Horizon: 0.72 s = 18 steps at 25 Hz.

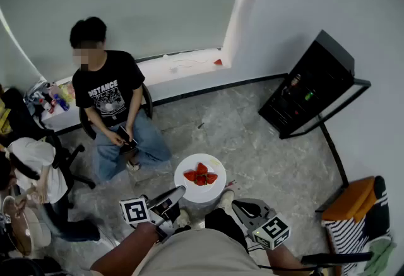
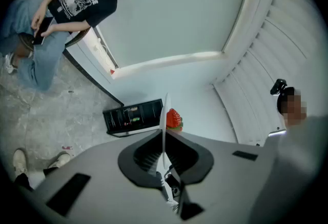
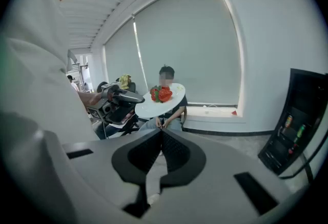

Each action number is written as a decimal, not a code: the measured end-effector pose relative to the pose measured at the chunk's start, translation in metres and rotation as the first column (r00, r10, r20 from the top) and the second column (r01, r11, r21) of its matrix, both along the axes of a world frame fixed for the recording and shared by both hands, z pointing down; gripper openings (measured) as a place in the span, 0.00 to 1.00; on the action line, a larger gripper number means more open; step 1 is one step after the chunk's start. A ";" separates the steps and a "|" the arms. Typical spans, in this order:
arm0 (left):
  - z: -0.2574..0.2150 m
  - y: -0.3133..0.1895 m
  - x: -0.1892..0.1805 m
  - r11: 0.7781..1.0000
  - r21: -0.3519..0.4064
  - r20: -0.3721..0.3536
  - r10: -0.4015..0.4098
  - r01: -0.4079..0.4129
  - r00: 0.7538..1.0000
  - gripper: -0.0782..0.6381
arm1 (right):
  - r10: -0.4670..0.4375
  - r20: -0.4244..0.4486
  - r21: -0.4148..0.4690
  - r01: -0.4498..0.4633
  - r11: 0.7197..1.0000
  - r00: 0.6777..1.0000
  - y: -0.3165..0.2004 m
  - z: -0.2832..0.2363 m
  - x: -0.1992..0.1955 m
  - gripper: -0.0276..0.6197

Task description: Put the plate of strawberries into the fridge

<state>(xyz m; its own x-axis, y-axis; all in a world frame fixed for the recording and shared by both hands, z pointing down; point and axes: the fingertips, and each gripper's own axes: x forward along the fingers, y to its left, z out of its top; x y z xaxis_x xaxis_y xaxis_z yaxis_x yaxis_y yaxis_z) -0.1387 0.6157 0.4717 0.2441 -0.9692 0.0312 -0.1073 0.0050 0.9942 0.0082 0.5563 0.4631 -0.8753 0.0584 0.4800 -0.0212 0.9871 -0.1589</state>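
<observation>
A white plate (image 1: 201, 187) with a few red strawberries (image 1: 201, 175) hangs above the floor, just in front of me. My left gripper (image 1: 179, 192) is shut on its near left rim. In the left gripper view the plate (image 2: 163, 120) shows edge-on between the jaws, with a strawberry (image 2: 174, 119) beside it. My right gripper (image 1: 242, 208) is shut on nothing, a little right of the plate and apart from it. Its view shows the plate (image 3: 154, 106), the strawberries (image 3: 161, 94) and the left gripper (image 3: 121, 100). The black fridge (image 1: 309, 86) stands at the right wall with its door open.
A person in a black T-shirt (image 1: 108, 101) sits on a chair beyond the plate, looking at a phone. Another seated person (image 1: 31, 170) is at the left. An orange and striped bundle (image 1: 361, 211) lies at the right. Grey marbled floor (image 1: 252, 148) lies between me and the fridge.
</observation>
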 end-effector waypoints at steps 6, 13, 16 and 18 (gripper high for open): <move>-0.002 -0.081 0.029 1.000 0.013 0.024 0.025 -0.025 0.999 0.14 | 0.061 0.030 -0.014 -0.061 0.998 0.998 -0.068 0.003 0.037 0.07; -0.015 -0.179 0.064 0.994 0.016 0.066 0.111 -0.112 0.992 0.14 | 0.205 0.172 -0.086 -0.193 0.977 0.964 -0.161 -0.023 0.078 0.07; -0.020 -0.220 0.075 0.991 0.014 0.077 0.130 -0.131 0.989 0.14 | 0.224 0.241 -0.089 -0.208 0.974 0.944 -0.201 -0.041 0.089 0.07; -0.021 -0.246 0.082 0.990 0.011 0.086 0.139 -0.140 0.987 0.14 | 0.223 0.259 -0.062 -0.214 0.975 0.940 -0.226 -0.048 0.097 0.07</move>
